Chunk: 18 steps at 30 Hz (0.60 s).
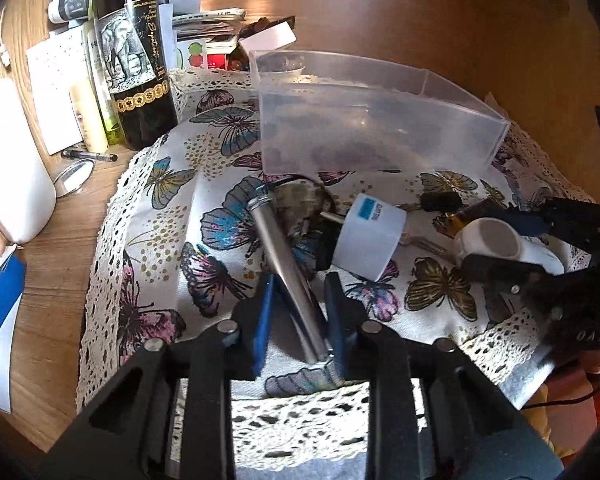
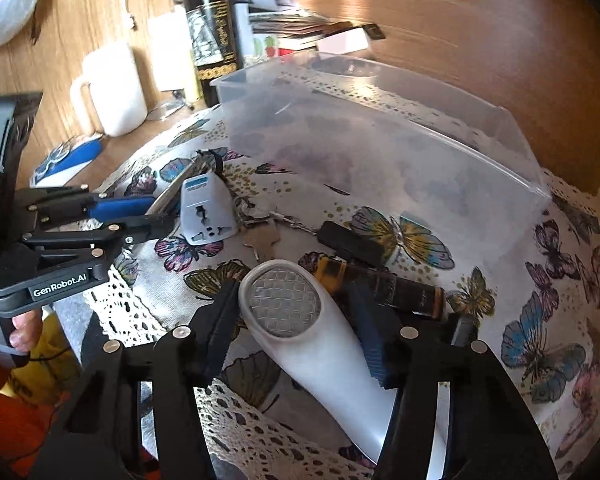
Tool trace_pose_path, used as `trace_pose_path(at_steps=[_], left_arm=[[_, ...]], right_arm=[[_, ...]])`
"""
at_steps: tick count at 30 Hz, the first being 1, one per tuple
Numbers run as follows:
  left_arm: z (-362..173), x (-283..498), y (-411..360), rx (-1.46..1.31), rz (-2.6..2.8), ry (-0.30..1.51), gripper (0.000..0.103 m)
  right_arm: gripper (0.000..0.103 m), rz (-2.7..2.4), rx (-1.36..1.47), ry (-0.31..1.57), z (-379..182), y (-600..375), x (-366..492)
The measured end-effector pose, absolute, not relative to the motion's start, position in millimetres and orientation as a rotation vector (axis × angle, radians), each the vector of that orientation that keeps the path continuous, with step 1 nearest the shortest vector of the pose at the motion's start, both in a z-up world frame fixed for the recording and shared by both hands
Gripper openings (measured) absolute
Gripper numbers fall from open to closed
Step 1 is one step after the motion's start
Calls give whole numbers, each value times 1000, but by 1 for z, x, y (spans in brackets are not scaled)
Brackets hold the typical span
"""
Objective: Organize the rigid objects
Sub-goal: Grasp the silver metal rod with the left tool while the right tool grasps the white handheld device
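My left gripper [image 1: 300,316] straddles a silver metal tube [image 1: 288,276] lying on the butterfly cloth; the jaws stand slightly apart from it on the left side, touching near the right pad. My right gripper [image 2: 296,324] is closed around a white handheld device with a round mesh face [image 2: 284,300]. A white travel adapter [image 1: 370,236] [image 2: 206,212], keys [image 2: 262,240], a black key fob [image 2: 350,242] and a dark tube with amber ends [image 2: 384,286] lie on the cloth. A clear plastic bin [image 1: 372,128] [image 2: 380,136] stands behind them.
A wine bottle [image 1: 134,56] [image 2: 214,36], lotion tubes [image 1: 88,116], papers, a pen [image 1: 88,155] and a white jug [image 1: 8,164] [image 2: 114,88] crowd the wooden table at the left. The left gripper shows in the right wrist view [image 2: 140,216].
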<state>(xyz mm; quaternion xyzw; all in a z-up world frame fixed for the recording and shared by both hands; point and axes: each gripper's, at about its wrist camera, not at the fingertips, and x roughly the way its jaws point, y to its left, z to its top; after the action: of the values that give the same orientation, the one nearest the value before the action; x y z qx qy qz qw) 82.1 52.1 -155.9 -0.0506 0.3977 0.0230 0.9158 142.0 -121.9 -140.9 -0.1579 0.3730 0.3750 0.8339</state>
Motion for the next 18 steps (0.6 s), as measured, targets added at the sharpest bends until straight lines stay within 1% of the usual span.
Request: trace_pose_path(at_steps=[3,10,14,15,18], left_arm=[[-155,73,58,-79,56,821,15],[-154,66,66,-33,50,857,16],[-155,77,62,-21,41,862,31],[-156,82,61,-16,41,861,33],[-158,90,59,-5,44,852,33]], right_arm=[[52,756,-317,800,-140,-127,142],[58,760,-313,834,-139,-137,141],[60,759,-337,844,-141,-144,140],[60,758,-346,840,-142,-146,139],[60,746,-357,827,-144,-145,137]])
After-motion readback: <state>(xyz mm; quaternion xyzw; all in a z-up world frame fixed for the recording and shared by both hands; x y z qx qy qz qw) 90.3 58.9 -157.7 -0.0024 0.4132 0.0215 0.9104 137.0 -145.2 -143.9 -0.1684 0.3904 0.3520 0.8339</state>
